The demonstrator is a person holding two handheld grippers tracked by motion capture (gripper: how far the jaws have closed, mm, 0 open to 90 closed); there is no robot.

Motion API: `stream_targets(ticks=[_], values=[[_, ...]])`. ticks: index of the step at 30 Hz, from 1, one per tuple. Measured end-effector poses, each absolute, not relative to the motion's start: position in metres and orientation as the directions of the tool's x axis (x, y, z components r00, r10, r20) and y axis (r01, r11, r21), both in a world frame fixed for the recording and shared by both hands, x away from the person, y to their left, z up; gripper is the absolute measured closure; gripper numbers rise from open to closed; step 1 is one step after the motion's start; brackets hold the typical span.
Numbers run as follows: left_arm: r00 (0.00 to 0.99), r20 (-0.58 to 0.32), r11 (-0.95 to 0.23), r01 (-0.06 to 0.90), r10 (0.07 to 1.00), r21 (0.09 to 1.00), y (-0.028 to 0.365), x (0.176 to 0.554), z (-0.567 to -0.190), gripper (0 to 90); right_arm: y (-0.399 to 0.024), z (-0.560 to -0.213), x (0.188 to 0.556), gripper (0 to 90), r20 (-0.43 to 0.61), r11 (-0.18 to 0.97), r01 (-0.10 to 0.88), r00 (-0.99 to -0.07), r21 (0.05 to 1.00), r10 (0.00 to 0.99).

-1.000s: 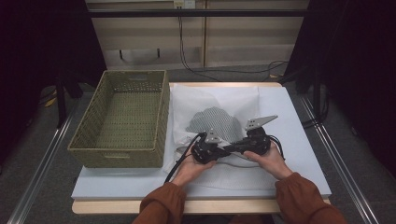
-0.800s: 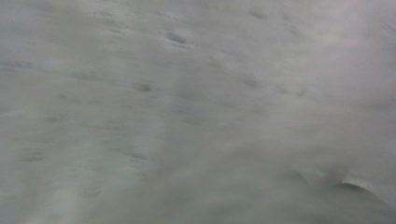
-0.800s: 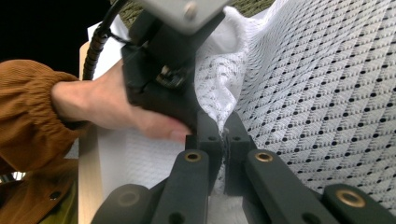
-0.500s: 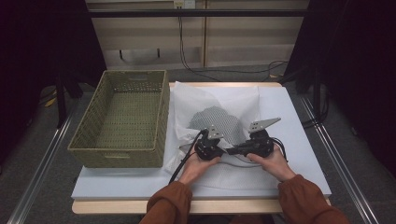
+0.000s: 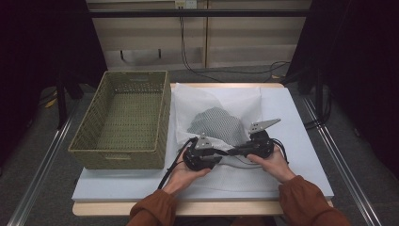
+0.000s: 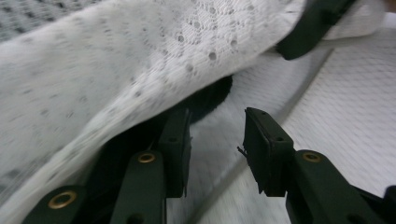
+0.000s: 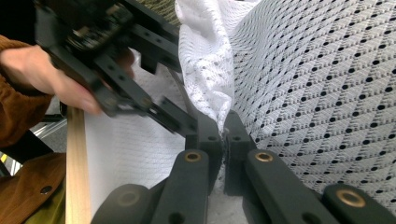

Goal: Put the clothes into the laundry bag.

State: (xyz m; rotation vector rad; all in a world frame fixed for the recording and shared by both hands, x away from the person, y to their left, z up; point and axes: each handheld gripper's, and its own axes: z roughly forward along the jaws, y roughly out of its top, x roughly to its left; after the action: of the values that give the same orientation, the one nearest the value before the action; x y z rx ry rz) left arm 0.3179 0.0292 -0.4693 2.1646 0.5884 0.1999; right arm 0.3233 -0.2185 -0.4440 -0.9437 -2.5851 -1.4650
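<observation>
1. Two forearms in rust-brown sleeves come in from the near edge of the worktop (image 5: pixel 301 141), the hands set close together and low over a white mesh garment (image 5: pixel 226 106).
2. The left claw (image 5: pixel 221 151) lies level and points toward the right one; its jaws stand apart and have just been opening, with a fold of white mesh draped over the left jaw but nothing pinched between the pads.
3. The right claw (image 7: pixel 225 133) is clamped on a bunched edge of the garment, which rises between its pads.
4. The garment lies spread on the worktop, its darker grey mesh patch (image 5: pixel 217 126) just beyond the claws.
5. A green woven basket (image 5: pixel 94 136) stands left of the garment, touching its edge.
6. Farther off, cables (image 5: pixel 188 52) hang against a pale wall panel.
</observation>
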Motion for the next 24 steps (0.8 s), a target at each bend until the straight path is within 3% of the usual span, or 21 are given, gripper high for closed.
stream_targets(ticks=[24], values=[[0.842,-0.055,-0.473,0.354,0.536,0.807,0.113,0.284,-0.454,56.4,-0.196,-0.459,0.321,88.4,0.306,0.448,0.505,-0.842,0.738,0.445]])
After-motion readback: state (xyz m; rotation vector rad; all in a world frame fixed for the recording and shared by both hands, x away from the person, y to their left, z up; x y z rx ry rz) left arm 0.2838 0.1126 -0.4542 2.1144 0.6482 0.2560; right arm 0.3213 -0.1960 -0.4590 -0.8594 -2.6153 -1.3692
